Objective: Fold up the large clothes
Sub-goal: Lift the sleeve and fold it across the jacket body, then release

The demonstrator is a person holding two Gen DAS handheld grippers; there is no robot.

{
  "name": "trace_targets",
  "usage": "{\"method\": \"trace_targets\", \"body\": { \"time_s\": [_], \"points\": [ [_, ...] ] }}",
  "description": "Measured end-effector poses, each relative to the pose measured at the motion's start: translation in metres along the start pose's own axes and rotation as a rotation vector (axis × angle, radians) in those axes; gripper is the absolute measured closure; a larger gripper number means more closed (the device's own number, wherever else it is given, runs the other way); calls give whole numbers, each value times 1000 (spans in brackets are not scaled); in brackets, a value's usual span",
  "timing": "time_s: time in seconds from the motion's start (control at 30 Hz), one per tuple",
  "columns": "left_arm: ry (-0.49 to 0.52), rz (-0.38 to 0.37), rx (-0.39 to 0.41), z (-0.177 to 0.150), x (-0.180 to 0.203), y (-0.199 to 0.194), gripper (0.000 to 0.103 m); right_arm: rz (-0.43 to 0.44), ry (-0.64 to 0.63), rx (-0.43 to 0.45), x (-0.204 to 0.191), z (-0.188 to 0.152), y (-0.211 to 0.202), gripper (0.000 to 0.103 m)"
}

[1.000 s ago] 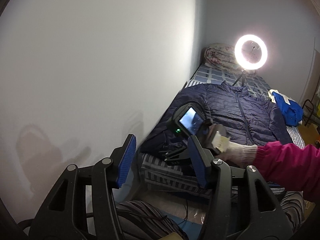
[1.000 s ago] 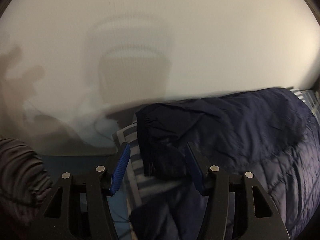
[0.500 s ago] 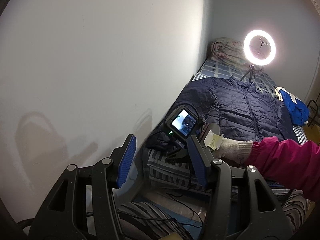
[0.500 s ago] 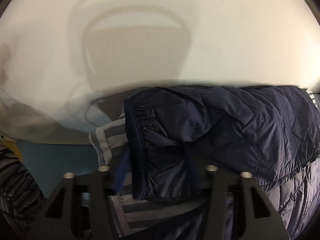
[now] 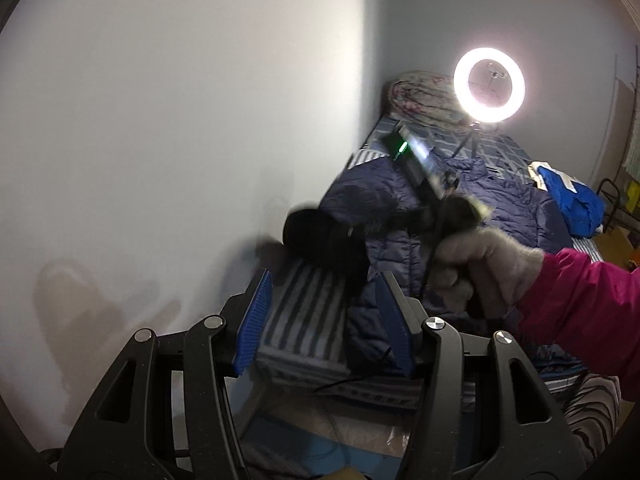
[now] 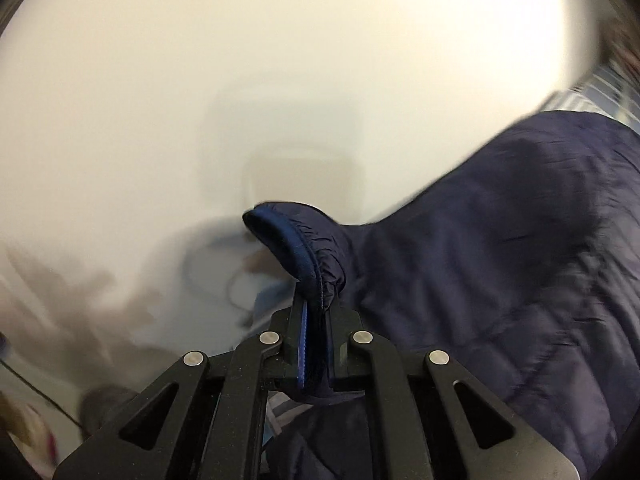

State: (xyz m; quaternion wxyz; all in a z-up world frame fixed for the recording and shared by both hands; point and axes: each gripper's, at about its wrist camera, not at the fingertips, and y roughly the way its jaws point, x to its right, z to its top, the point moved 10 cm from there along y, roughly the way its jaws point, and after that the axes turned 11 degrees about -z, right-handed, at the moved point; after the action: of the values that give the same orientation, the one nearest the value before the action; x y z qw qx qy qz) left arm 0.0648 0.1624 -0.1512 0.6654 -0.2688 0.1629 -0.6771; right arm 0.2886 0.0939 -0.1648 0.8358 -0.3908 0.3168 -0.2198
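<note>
Sleeve cuff [image 6: 298, 248] sits clamped in the right gripper [image 6: 314, 354], lifted off the bed's [image 5: 308, 312] near wall-side corner to fold inward over the navy puffer jacket [image 5: 492, 208]; left gripper [image 5: 326, 320] hangs apart, empty.

The navy quilted jacket [image 5: 472, 216] lies spread on the bed, its elastic-cuffed sleeve [image 6: 316, 256] lifted off it.

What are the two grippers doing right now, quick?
Left gripper: open, holding nothing.
Right gripper: its jaws have just been closing; now shut on the sleeve cuff of the navy jacket.
</note>
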Motion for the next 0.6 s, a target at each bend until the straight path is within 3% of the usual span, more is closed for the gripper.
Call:
{"method": "trace_targets", "body": {
  "time_s": [0.27,0.43,0.6],
  "points": [
    [49,-111,-4,34,44,58,47,-110,203,172,120,33,-95,98],
    [74,-211,-22,60,89,125,47,-206,318,224,190,31,-121,98],
    [12,-293,-138,49,116,206,47,-292,412,258,255,16,-150,98]
  ]
}}
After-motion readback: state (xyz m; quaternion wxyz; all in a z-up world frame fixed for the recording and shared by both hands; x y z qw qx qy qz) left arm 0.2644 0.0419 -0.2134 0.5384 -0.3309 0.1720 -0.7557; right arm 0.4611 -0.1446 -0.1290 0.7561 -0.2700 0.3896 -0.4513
